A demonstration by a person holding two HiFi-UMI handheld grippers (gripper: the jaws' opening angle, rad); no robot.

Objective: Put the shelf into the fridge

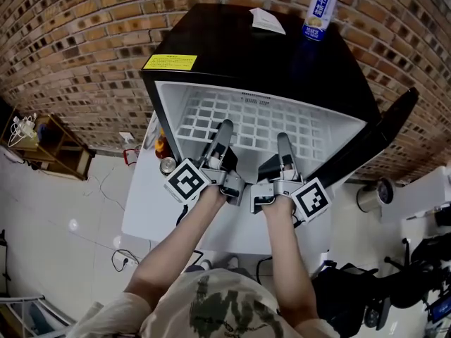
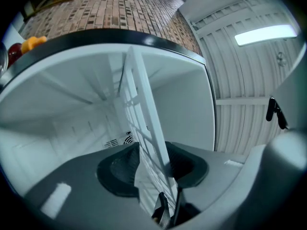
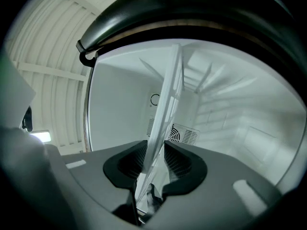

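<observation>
Clamping the level shelf (image 1: pixel 254 122), long axis left-right inside the fridge (image 1: pixel 232 55), with my right tool (image 1: pixel 283 145); left tool (image 1: pixel 223 131) stands apart around its near edge.

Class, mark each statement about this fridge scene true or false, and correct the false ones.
1. The fridge has its door open. True.
2. The can stands inside the fridge. False: it stands on top of the fridge.
3. The shelf runs between the jaws of the right gripper. True.
4. The shelf rests on top of the fridge. False: it is inside the fridge.
</observation>
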